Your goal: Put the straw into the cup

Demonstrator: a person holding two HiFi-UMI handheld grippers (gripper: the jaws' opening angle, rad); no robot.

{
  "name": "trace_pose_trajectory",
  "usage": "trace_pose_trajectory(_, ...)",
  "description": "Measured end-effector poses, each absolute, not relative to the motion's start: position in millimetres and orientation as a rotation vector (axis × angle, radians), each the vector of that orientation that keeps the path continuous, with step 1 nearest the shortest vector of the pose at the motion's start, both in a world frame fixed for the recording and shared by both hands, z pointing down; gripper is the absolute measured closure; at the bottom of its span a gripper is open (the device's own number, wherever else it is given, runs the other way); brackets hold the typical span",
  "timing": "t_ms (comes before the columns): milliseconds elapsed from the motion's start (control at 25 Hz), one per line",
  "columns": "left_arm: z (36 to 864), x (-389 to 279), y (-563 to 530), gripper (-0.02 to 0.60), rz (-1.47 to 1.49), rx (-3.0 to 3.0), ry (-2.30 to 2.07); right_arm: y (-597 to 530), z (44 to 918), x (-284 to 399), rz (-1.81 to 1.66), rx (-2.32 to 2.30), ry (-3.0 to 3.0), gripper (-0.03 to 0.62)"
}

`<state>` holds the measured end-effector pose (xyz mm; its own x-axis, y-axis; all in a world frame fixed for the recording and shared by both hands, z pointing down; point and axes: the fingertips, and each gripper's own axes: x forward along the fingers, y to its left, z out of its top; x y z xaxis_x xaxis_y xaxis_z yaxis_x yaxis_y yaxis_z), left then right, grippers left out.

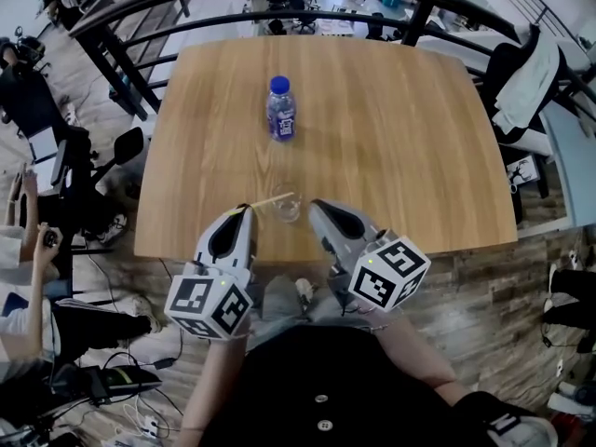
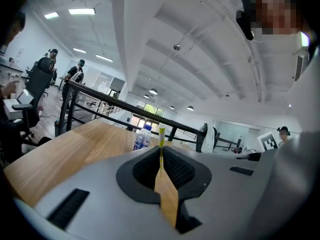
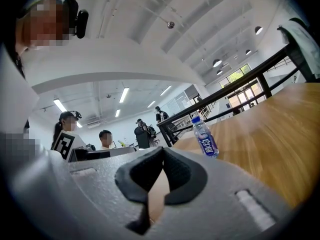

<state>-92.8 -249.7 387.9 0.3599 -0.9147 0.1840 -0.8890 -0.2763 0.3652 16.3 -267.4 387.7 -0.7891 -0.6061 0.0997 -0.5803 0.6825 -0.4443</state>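
- Left gripper (image 1: 245,210): jaws closed on the straw (image 1: 270,199), pinched near one end. In the left gripper view the straw (image 2: 161,140) stands up between the pads.
- Right gripper (image 1: 317,207): jaws together, nothing between them, just beside the cup.
- Cup (image 1: 287,207): clear, upright, near the front edge of the table (image 1: 400,138), between the two grippers.
- Straw, position: slanted, its free end at the cup's rim (whether it has dipped inside cannot be told).
- Bottle (image 1: 281,110): upright, well apart, farther back.
- Progress: straw picked up and brought to the cup. Likely left: lowering it in and letting go.
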Motion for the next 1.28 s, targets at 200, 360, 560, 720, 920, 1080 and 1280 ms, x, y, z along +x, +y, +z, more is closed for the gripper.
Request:
trace_pose_trajectory(200,391,-94,-259,0.546,-0.054,2.241,-1.524,-273,391,16,-0.736,-1.039,2.821,0.595)
trace_pose_trajectory(360,391,-98,-267,0.546,-0.029,2.254,-1.493,-279,391,12,-0.752,-1.066,2.805,0.595)
trace_pose_trajectory(560,393,-98,-273,0.546,0.032,2.280,-1.469,-282,392,8,-0.773,-1.087,2.789,0.595)
trace_pose_trajectory(720,395,-93,-278,0.546,0.085,2.305,-1.431,-282,395,9,-0.800,-1.106,2.782,0.595)
trace_pose_trajectory(920,403,-89,-285,0.546,0.120,2.308,-1.387,-283,401,12,-0.825,-1.144,2.764,0.595)
trace_pose_trajectory(1080,413,-84,-286,0.546,0.168,2.317,-1.342,-283,407,14,-0.842,-1.169,2.746,0.595)
trace_pose_trajectory(1280,428,-79,-291,0.546,0.228,2.325,-1.280,-285,416,15,-0.867,-1.202,2.729,0.595)
